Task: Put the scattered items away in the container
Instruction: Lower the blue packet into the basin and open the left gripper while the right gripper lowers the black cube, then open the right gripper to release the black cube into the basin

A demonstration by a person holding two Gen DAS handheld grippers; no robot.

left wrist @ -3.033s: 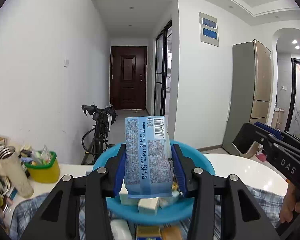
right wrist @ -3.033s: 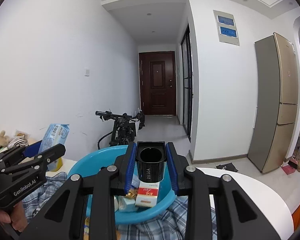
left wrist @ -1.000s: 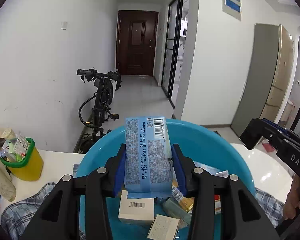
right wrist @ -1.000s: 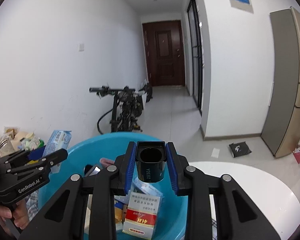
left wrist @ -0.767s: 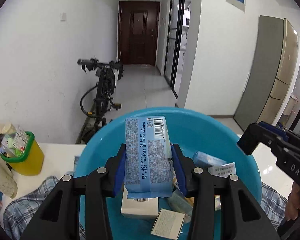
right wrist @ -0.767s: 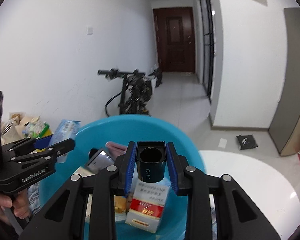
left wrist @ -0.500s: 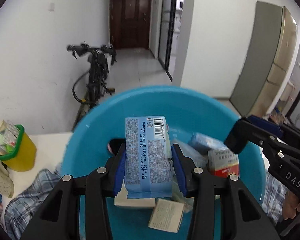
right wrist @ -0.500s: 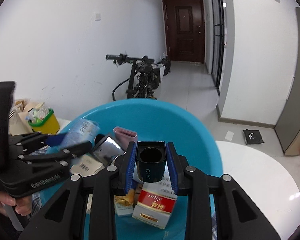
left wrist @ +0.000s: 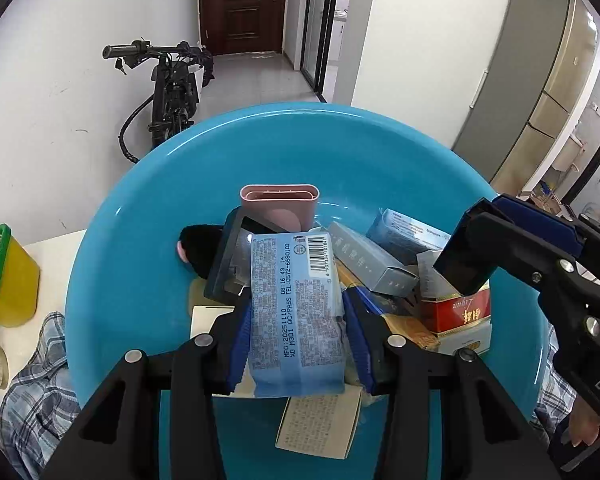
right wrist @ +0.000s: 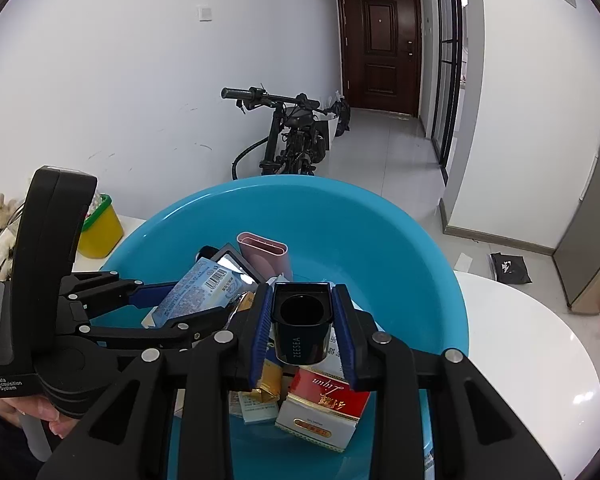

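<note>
Now your left gripper (left wrist: 296, 316) clamps the pale blue printed packet (left wrist: 296, 312), your right gripper (right wrist: 302, 328) the black square cap (right wrist: 301, 326). Both hang over the round blue plastic basin (left wrist: 300, 136) below your jaws. Release next.

White walls line a corridor with a pale glossy tiled floor (right wrist: 384, 152) that ends at a dark brown panelled door (right wrist: 380, 46). A black bicycle (right wrist: 296, 136) leans on the left wall; a tall grey-beige refrigerator (left wrist: 540, 80) stands right, past black-framed glass doors (left wrist: 320, 20)

Black cup (right wrist: 302, 326): "ZEESEA". Blue packet (left wrist: 296, 312): "MFG:20251110".
</note>
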